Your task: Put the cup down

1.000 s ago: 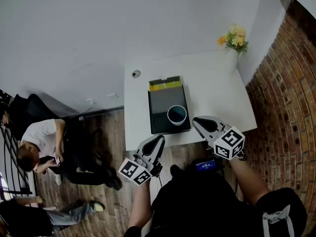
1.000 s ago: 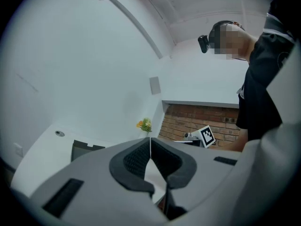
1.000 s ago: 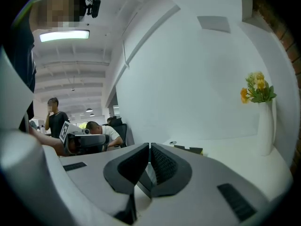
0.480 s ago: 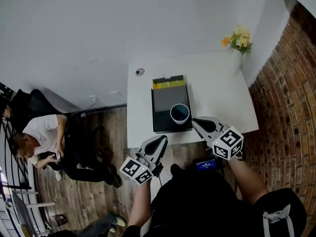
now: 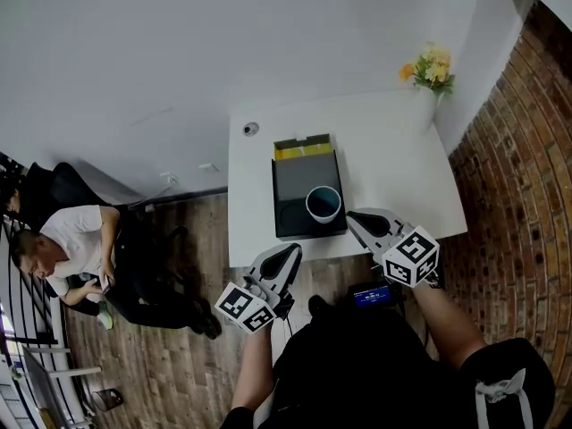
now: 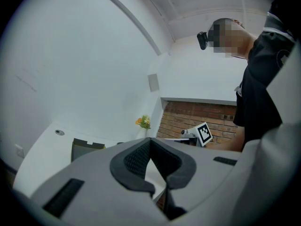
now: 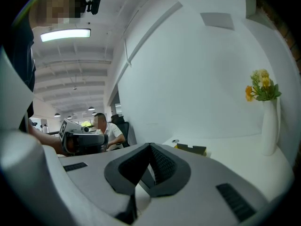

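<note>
Table [image 5: 393, 159]: white, set against a white wall [image 5: 134, 61]; bare from the tray out to 3 o'clock.
Tray [image 5: 299, 181]: dark, mid-table; yellow strip at its 12 o'clock end.
Cup [image 5: 323, 204]: upright in the tray's 5 o'clock corner.
Flowers [image 5: 431, 68]: table's 1 o'clock corner.
Room: brick wall [image 5: 518, 150] at 3 o'clock; wood floor [image 5: 179, 365] from 6 to 9; seated person [image 5: 76, 248] at 9, well apart.
Left gripper [image 5: 290, 250]: jaws together, nothing between; tips at the near edge, 7 o'clock of the tray.
Right gripper [image 5: 353, 214]: jaws together, empty; near the cup at its 4 o'clock, apart from it.
</note>
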Tool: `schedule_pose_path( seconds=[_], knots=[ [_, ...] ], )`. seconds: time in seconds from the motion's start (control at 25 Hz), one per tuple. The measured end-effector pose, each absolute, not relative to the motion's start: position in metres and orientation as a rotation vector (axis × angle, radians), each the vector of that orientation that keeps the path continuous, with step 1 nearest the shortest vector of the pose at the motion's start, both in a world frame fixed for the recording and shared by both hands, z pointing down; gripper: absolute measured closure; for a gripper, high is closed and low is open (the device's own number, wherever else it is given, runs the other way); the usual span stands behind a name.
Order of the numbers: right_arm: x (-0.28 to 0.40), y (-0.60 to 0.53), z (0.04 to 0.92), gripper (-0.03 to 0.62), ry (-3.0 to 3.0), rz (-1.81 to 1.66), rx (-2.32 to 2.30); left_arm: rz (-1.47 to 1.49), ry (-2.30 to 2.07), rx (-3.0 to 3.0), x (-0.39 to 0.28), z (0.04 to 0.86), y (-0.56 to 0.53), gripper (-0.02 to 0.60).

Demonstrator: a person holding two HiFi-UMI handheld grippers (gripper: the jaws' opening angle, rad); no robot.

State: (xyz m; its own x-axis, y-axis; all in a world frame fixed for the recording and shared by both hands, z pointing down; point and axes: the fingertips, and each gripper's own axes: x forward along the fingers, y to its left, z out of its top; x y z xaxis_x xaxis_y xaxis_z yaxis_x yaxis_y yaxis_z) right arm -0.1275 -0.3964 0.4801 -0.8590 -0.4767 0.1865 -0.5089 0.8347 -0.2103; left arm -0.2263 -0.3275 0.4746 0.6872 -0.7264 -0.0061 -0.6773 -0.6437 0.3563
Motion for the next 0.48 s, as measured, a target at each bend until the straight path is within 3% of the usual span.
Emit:
schedule_pose_path(
  seconds=[0.48],
  knots=[
    [-0.1263,-0.3952,0.485,0.582,-2.874,0.387,0.791,-0.209,-1.097,2.578,-0.2255,0.4734,-0.3276,0.574]
  ],
)
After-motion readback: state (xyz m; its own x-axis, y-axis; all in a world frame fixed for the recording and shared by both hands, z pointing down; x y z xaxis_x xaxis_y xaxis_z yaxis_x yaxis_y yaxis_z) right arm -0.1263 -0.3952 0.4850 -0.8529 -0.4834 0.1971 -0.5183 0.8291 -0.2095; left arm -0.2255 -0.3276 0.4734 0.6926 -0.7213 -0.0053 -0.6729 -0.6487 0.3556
